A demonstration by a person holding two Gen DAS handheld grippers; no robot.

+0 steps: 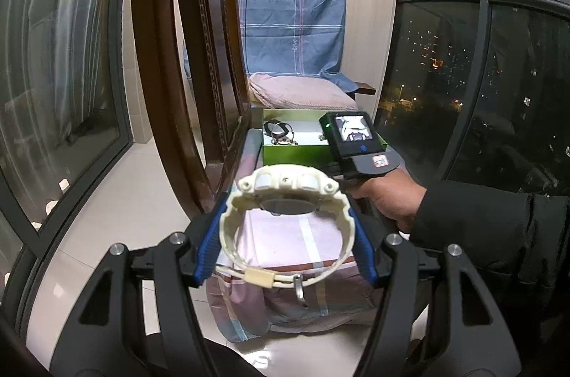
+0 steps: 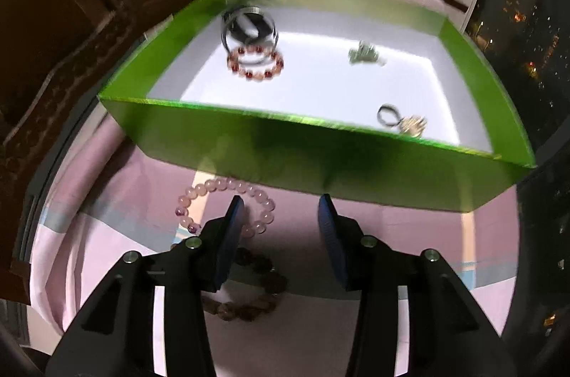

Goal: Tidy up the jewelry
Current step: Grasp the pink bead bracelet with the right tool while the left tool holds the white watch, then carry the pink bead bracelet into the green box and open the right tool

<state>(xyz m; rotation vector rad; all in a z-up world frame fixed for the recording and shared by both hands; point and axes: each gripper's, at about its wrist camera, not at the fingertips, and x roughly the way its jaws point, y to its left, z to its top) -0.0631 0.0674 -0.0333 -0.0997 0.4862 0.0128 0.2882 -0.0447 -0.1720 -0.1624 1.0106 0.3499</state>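
My left gripper (image 1: 285,220) is shut on a cream-white wristwatch (image 1: 285,195), its strap squeezed between the blue pads, held above the pink cloth. The green box (image 1: 295,154) lies ahead with bracelets inside. My right gripper (image 2: 281,209) is open and empty, just in front of the green box's (image 2: 313,159) near wall. In the box lie a red bead bracelet (image 2: 255,63), a metal bangle (image 2: 249,26), a small green piece (image 2: 365,54) and a ring with a charm (image 2: 400,120). A pink bead bracelet (image 2: 221,199) and a brown bead bracelet (image 2: 256,291) lie on the cloth under the right gripper.
The pink checked cloth (image 1: 285,245) covers a small table. A dark wooden chair back (image 1: 199,63) stands to the left. A pink pillow (image 1: 302,92) and blue sheet (image 1: 292,20) are behind the box. Dark windows (image 1: 481,84) are on the right.
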